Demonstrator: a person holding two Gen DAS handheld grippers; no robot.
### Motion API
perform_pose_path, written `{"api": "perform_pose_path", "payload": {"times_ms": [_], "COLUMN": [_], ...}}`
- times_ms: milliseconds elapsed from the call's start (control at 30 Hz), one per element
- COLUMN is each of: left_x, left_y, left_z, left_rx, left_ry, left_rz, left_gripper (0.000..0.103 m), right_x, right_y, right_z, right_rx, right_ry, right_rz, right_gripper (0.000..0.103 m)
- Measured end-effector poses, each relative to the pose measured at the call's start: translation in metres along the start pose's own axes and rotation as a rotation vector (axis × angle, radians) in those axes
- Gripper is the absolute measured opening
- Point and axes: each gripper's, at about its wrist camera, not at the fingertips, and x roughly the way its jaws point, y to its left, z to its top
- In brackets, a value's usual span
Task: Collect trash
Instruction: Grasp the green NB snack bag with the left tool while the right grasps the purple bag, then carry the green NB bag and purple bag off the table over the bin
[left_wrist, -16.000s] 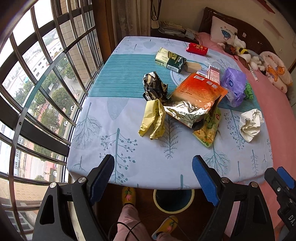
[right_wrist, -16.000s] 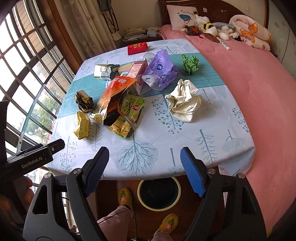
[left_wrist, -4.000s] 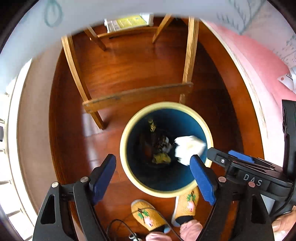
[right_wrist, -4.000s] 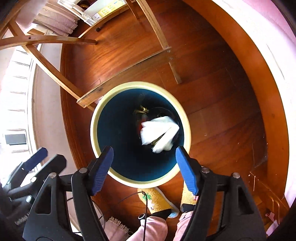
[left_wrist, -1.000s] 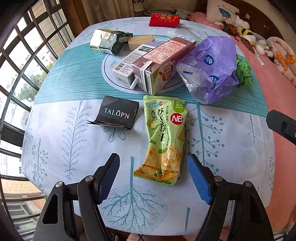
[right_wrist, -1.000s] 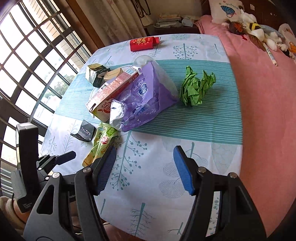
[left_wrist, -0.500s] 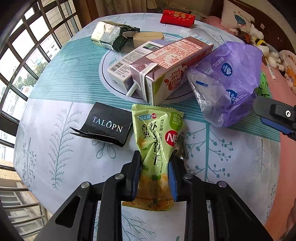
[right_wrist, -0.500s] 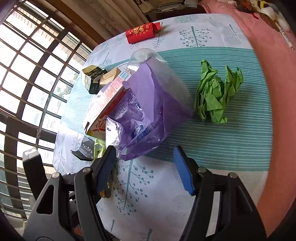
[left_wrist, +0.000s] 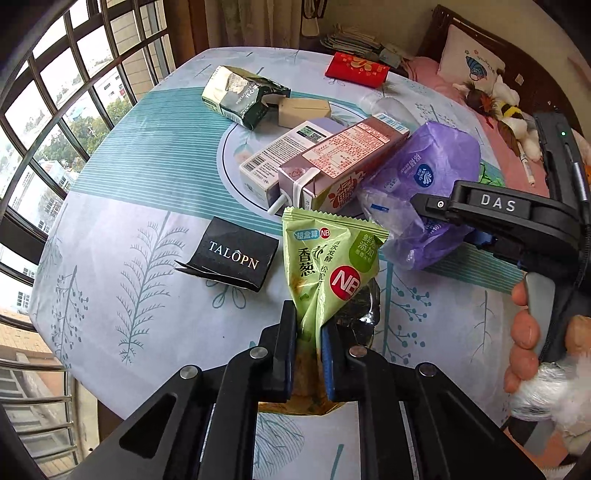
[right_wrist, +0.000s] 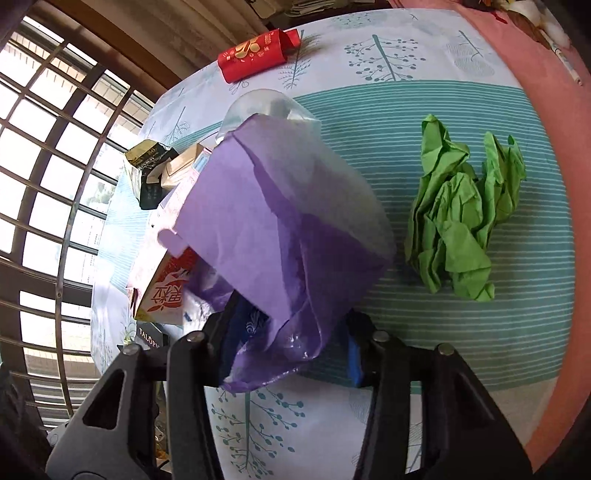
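Purple bag (right_wrist: 291, 236) hides right tongs (right_wrist: 291, 347) tips; left tongs (left_wrist: 308, 354) pinch cracker packet (left_wrist: 328, 266).

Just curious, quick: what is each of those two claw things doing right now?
Left gripper: closed, pinching the green snack packet.
Right gripper: open, its fingers around the purple plastic bag.

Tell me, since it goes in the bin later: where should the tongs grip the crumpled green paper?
Grip the crumpled green paper across its narrower lower lobe, coming from above. It lies loose on the striped tablecloth, clear of the purple bag, and its raised folds probably offer the pads purchase.
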Motion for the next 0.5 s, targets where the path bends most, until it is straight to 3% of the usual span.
{"api": "perform_pose_path", "payload": {"times_ms": [67,233,500], "left_x": [-0.01,-0.031,-0.062], "left_y": [0.006,0.011,0.021], "left_z": [0.002,0.002,-0.008], "left_rx": [0.002,0.028,0.073], "left_ry": [-0.01,-0.037,-0.055], "left_rz": [-0.008,-0.012,-0.036], "left_gripper": [0.012,0.012,0.012], "right_x": [0.0,-0.016,-0.055], "right_y": [0.0,0.005,0.006], "right_z": [-0.002,-0.017,-0.059], "right_rx": [0.001,-0.033,-0.039], "right_ry": [0.004,-0.017,-0.034], "right_rz": [0.011,0.004,0.011], "right_gripper": [0.025,0.014,0.01]}}
